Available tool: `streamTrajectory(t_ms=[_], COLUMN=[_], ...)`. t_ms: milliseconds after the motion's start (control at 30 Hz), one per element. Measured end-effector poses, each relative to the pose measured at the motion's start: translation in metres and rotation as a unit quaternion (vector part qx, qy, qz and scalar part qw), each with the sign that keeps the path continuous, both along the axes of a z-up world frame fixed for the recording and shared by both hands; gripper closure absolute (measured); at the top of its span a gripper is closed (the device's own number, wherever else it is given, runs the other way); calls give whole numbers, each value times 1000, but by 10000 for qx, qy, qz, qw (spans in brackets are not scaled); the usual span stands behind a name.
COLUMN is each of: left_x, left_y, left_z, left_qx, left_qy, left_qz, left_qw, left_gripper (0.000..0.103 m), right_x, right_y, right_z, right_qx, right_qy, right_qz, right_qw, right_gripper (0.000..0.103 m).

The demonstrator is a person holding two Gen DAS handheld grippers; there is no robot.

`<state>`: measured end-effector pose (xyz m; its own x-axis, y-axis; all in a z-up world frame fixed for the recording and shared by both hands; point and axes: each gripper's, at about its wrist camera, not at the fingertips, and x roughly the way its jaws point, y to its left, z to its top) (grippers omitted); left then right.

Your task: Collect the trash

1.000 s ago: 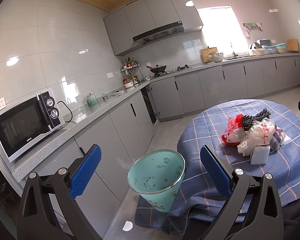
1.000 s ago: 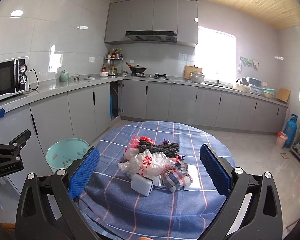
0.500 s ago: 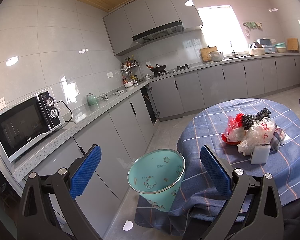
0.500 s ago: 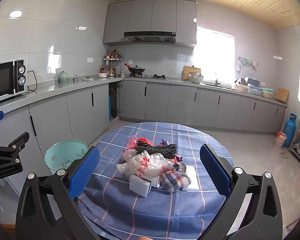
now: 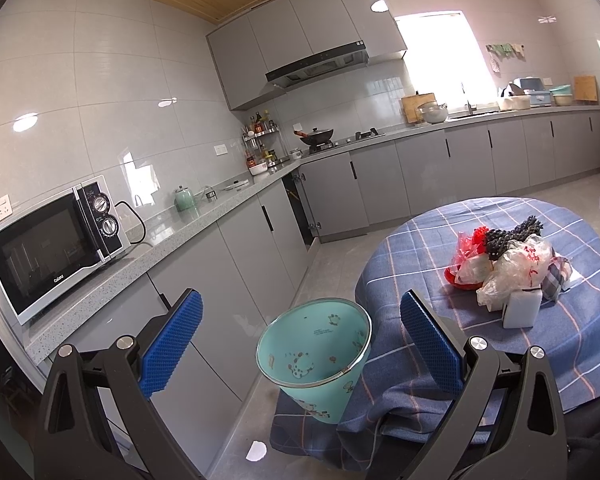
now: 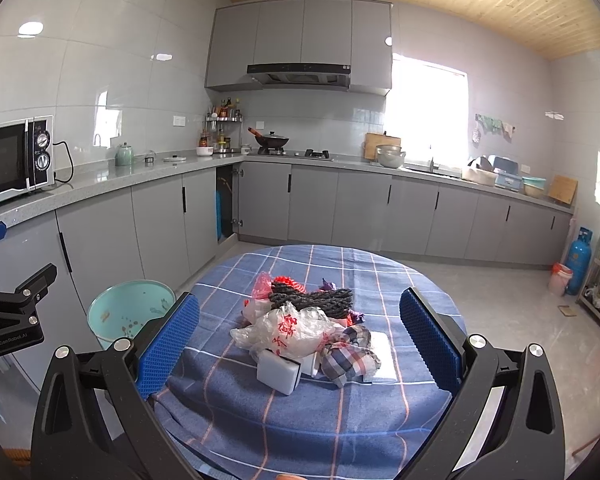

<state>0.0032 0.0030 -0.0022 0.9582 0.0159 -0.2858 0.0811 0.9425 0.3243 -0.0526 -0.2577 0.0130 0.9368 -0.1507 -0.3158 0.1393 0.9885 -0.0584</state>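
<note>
Both tongs spread wide, gripping nothing. Trash pile (image 6: 304,332) heaped mid-surface (image 6: 312,420), ahead between right tongs (image 6: 299,346) fingers, untouched. Bin (image 5: 314,354) on floor beside surface, framed between left tongs (image 5: 300,342) fingers.

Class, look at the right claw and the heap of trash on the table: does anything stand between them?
Nothing visible does. The right claw is open, with only bare tablecloth before the trash heap.

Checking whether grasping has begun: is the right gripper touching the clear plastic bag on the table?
Apart. The right wrist view shows the right gripper open, both pads clear of the plastic bag on the table.
</note>
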Motion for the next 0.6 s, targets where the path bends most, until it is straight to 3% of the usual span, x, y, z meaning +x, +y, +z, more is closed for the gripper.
streamTrajectory(t_ms=[600], left_x=[1], left_y=[0], left_z=[-1], left_qx=[-3], left_qy=[0], left_qz=[2], left_qw=[10000], left_gripper=[6], right_x=[2], right_y=[-3], right_z=[-2], right_qx=[17], right_qy=[-1], right_qz=[-7], right_qw=[10000], right_gripper=[5])
